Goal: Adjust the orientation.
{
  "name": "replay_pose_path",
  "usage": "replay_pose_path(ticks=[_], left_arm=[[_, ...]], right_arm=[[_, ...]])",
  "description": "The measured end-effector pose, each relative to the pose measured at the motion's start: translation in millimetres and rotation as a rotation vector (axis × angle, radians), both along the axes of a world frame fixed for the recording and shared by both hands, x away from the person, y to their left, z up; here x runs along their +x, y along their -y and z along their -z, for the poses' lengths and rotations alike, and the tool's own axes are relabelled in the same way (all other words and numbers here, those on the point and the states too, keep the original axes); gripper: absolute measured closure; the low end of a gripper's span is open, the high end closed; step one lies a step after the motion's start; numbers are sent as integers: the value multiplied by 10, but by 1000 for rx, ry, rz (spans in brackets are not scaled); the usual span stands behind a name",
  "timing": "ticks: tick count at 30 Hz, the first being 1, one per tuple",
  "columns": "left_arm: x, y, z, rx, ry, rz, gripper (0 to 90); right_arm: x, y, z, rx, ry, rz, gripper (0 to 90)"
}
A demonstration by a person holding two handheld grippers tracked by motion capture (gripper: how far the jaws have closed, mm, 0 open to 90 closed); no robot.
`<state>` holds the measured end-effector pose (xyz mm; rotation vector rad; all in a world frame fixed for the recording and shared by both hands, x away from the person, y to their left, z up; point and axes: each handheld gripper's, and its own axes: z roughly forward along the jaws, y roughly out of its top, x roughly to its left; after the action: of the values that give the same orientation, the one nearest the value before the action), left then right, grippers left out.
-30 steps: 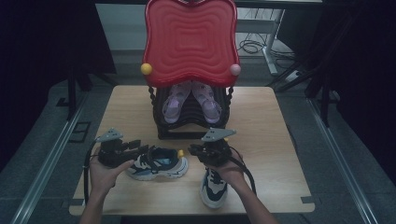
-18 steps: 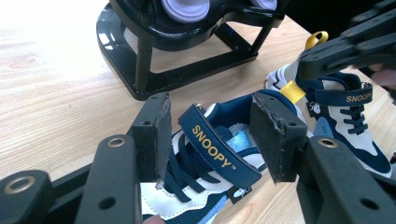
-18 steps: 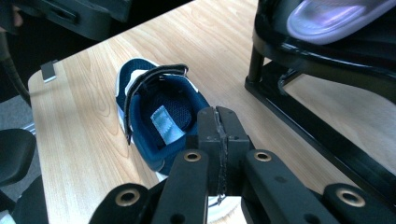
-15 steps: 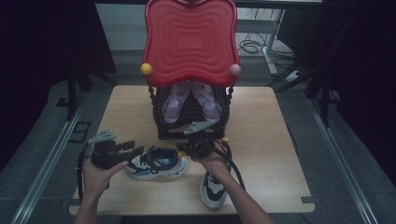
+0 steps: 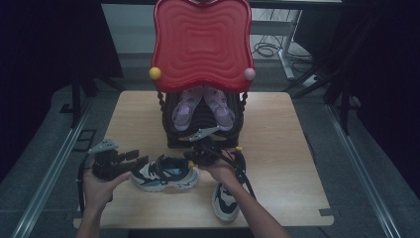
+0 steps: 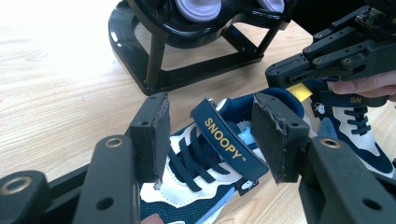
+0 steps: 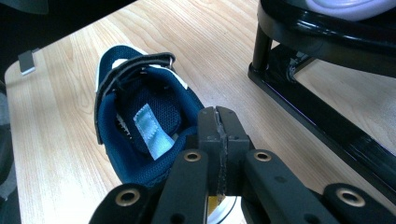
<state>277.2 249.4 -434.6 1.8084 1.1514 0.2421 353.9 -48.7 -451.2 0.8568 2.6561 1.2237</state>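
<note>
Navy sneaker (image 5: 163,173) lies lower centre on the counter (image 5: 277,148), long axis left-right. Your left tool (image 6: 210,140) gapes, empty, straddling its strap; right tool (image 7: 218,140) is clamped on its heel.

This is looking like a lab recording station: a wooden table (image 5: 277,129) is standing between black curtains (image 5: 44,59), with metal floor rails (image 5: 44,173) and loose cables (image 5: 265,49) lying behind it.
</note>
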Motion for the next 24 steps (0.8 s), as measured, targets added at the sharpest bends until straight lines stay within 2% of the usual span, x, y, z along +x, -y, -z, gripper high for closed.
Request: replay_pose_path(ticks=[10, 24], left_arm=[[-21, -67, -5, -1, 6, -13, 478], [-58, -155, 4, 4, 5, -32, 478]], right_arm=[[-33, -9, 1, -31, 8, -19, 896], [-262, 17, -15, -35, 10, -85, 896]])
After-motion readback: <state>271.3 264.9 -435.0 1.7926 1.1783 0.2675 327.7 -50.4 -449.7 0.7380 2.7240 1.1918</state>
